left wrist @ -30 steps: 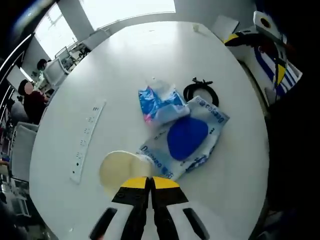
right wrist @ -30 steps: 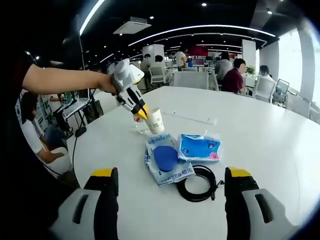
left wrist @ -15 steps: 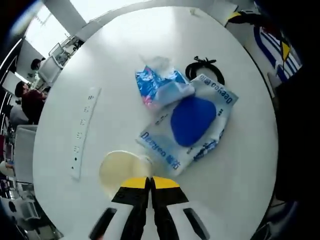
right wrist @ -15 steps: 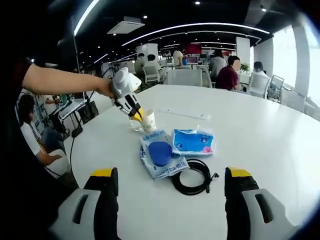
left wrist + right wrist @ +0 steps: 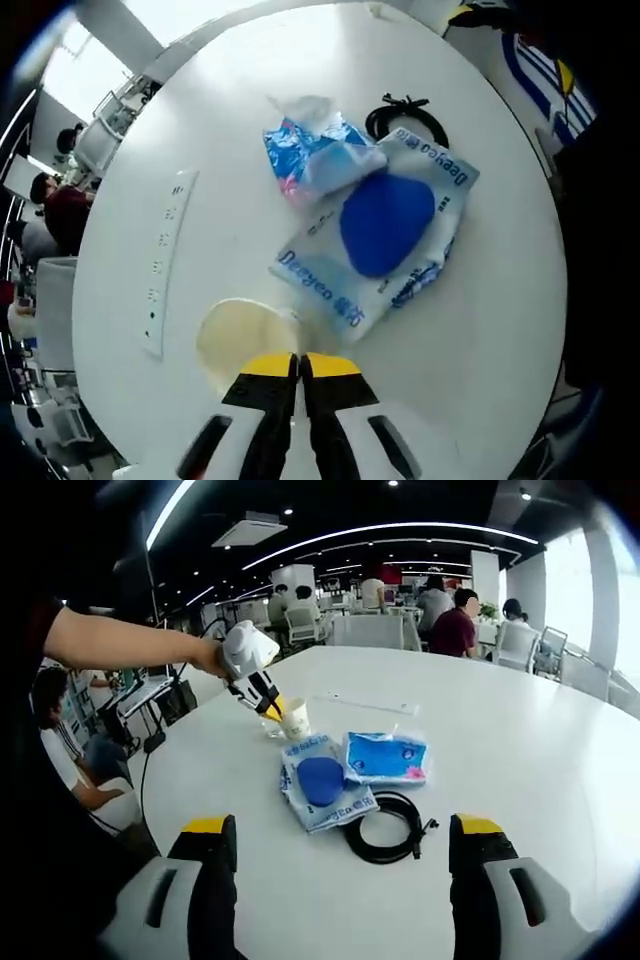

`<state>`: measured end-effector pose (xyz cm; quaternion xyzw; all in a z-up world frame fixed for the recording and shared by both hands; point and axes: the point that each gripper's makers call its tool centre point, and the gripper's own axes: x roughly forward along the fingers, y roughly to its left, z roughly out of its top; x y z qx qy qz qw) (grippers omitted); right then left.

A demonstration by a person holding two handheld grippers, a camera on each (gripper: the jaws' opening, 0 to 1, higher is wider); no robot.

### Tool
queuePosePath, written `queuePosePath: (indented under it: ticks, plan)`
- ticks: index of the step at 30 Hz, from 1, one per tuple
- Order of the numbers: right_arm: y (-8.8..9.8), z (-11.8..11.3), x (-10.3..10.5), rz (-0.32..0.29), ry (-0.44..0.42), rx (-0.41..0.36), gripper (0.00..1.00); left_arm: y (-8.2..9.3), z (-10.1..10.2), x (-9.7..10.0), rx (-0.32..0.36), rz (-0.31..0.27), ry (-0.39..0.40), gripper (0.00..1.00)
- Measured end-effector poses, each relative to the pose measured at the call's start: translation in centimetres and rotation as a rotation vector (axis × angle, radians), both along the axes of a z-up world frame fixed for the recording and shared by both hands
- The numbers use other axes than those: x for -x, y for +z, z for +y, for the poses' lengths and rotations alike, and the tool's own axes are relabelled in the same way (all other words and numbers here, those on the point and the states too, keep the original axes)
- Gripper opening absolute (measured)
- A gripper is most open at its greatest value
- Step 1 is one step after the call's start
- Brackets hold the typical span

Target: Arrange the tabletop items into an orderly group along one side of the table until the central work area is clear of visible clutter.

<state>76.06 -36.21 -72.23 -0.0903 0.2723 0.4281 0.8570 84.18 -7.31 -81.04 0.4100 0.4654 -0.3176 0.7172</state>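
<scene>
1. On a round white table (image 5: 560,770) in an open-plan office, the left gripper (image 5: 268,702) holds a paper cup (image 5: 294,720) by its rim, the yellow-tipped jaws pressed together on the cup wall; in the left gripper view the same cup (image 5: 243,340) sits just ahead of the closed jaws, its mouth facing the camera.

2. The cup stands near the table edge on the person's left side, just beside a large wet-wipe pack (image 5: 385,240) with a blue lid; whether cup and pack touch cannot be told.

3. A smaller blue packet (image 5: 385,758) lies against the far corner of the wipe pack, and a coiled black cable (image 5: 390,828) rests at the pack's other end, nearest the right gripper.

4. The right gripper (image 5: 338,855) hangs over the near table edge with its jaws spread wide and nothing between them; the cable coil lies straight ahead, between the two jaw tips in its view.

5. The wipe pack's long axis runs from the cup toward the cable, so the cluster forms a rough line joining the two grippers.

6. Judgement: the left gripper is nearer the cup and pack, the right nearer the cable, which looks like its natural pick.

7. A white power strip (image 5: 165,262) lies apart, beyond the cup.
</scene>
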Motion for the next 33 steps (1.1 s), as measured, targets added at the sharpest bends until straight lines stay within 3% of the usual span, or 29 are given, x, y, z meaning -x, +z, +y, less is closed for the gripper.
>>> queuePosePath:
  ticks: [3,13,19,26,30,33]
  plan:
    - [0.1,0.0,-0.1,-0.002,-0.003,-0.001,0.84,0.2,-0.1,0.1,0.002,-0.010,0.007,0.14]
    - [0.2,-0.2,-0.6,-0.009,-0.005,-0.002,0.84,1.7,-0.2,0.7,0.025,-0.040,0.028,0.23]
    - [0.5,-0.5,-1.4,-0.018,-0.010,-0.008,0.85,3.1,0.2,1.2,0.042,-0.074,0.083,0.28]
    - [0.6,-1.1,-2.7,-0.020,-0.010,-0.007,0.86,5.0,-0.8,2.2,0.197,-0.126,0.234,0.35]
    - [0.7,-1.3,-3.3,-0.016,-0.010,-0.015,0.87,5.5,-1.8,3.2,0.267,-0.127,0.265,0.33]
    - [0.6,-1.5,-3.9,-0.010,-0.002,-0.017,0.88,5.8,-2.1,3.5,0.297,-0.155,0.294,0.40]
